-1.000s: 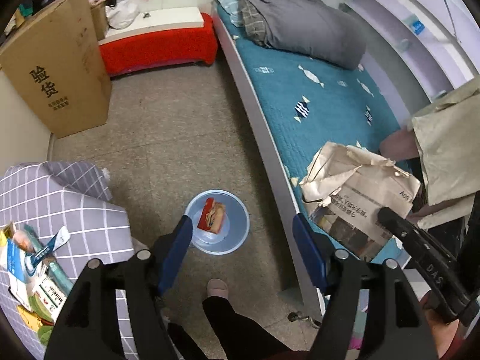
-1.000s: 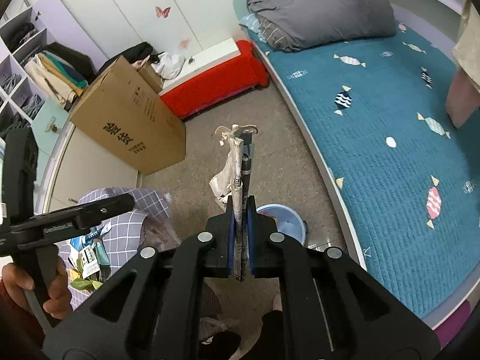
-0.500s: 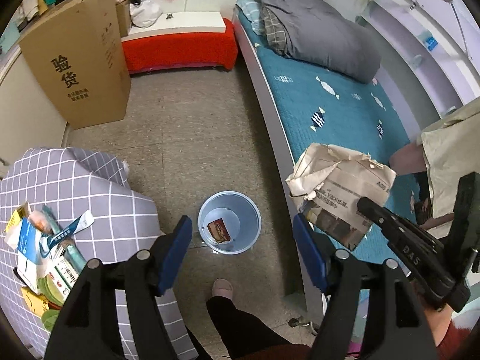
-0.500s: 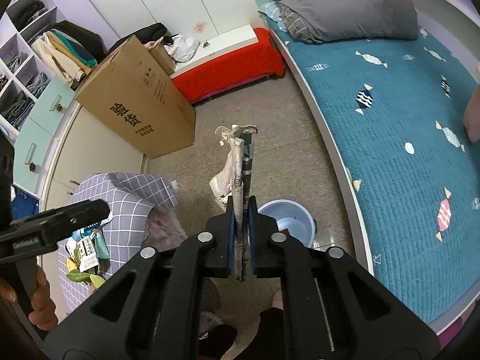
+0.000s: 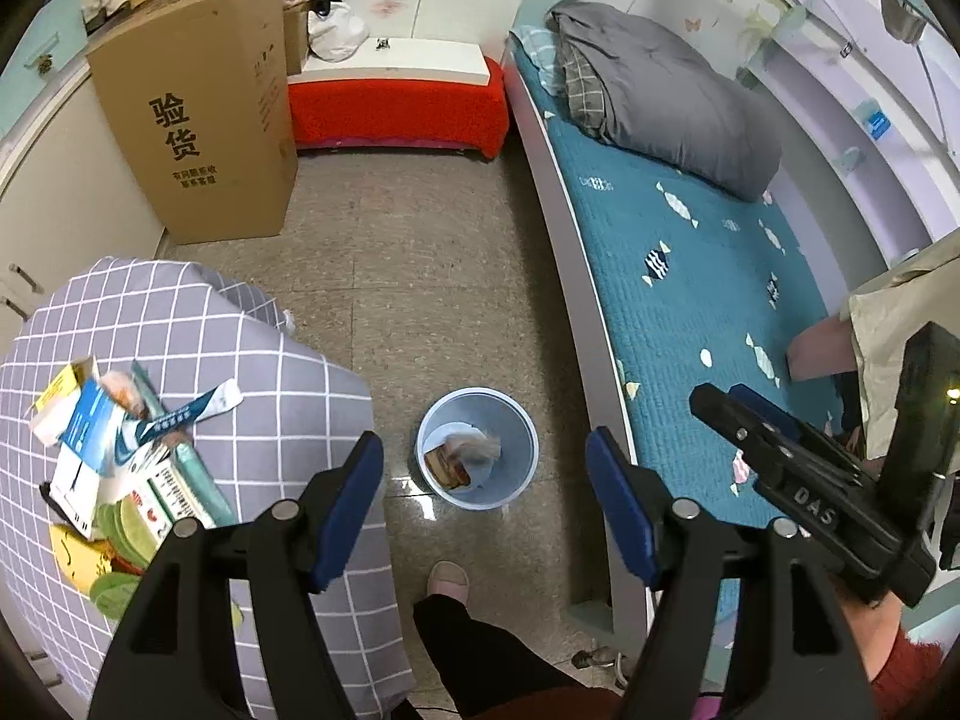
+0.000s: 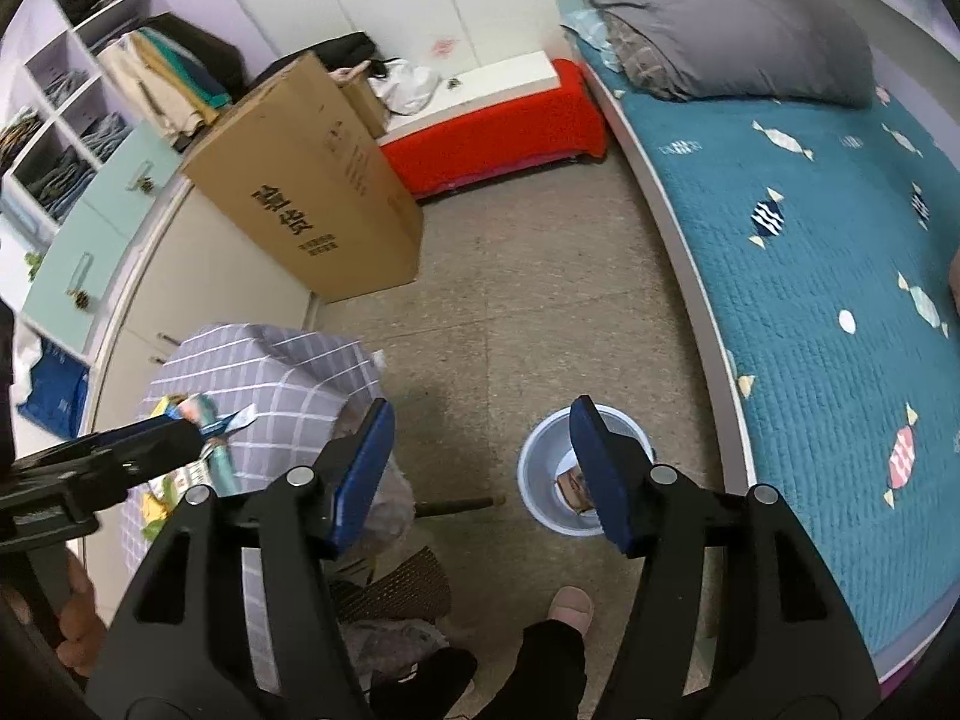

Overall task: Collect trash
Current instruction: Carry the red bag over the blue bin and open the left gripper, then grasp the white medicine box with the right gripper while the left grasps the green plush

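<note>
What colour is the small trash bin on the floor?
The trash bin is light blue, seen best in the left wrist view.

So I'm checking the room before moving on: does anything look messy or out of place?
Yes. A loose pile of packets and wrappers litters the checked cloth left of the bin, overlapping at odd angles, not yet binned. The bin itself stands upright on the floor with crumpled paper inside; nothing spilled around it.

Pale blue round wastebasket (image 5: 477,447) upright on the floor, near the bed's edge. Inside: crumpled newspaper (image 5: 474,449) lying on a red-brown wrapper (image 5: 443,465). Loose pile of packaging trash (image 5: 120,456) (blue-white cartons, a tube, green and yellow packets) lies on the grid-checked cloth-covered worktop (image 5: 288,384).
</note>
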`<state>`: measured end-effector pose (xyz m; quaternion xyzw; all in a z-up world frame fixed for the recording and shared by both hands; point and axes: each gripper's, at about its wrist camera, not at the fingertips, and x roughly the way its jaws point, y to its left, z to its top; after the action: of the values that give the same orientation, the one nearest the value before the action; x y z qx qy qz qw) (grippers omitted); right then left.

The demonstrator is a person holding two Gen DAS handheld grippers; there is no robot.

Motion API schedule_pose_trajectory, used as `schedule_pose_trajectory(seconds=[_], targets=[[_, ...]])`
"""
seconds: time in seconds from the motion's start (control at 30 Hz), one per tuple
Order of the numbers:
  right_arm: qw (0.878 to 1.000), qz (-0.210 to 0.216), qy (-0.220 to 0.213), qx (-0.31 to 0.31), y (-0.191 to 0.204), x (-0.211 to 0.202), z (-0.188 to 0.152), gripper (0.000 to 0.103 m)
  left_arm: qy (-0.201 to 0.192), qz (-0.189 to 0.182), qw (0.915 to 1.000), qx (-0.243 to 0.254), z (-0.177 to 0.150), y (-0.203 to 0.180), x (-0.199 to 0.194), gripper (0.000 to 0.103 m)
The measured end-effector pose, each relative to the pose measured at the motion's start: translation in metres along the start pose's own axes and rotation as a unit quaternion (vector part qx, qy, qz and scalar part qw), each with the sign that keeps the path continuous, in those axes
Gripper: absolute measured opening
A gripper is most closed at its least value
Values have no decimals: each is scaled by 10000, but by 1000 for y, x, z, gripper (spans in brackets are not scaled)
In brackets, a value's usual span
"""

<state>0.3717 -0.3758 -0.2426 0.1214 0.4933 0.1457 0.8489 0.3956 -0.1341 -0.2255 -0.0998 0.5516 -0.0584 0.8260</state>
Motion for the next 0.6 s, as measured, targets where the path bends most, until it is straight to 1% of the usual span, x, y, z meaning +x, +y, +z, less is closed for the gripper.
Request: schedule_pose_trajectory(seconds=[0.13, 0.33, 0.4, 0.5, 0.6], targets=[[9996, 133, -91, -211, 33, -19, -13, 61, -59, -86, 9999, -6, -18, 10, -17, 69], [9992, 251, -149, -284, 79, -38, -40, 61, -52, -420, 9991, -9, -50, 30, -44, 69], [9991, 296, -161, -248, 93, -42, -49, 61, -61, -548, 9985, -16, -62, 40, -56, 69], [9990, 310, -163, -260, 117, -47, -65, 61, -84, -728, 9972, -157, -82, 65, -74, 70], [9989, 352, -158, -259, 139, -48, -80, 61, -125, -768, 9966, -288, -96, 88, -87, 70]])
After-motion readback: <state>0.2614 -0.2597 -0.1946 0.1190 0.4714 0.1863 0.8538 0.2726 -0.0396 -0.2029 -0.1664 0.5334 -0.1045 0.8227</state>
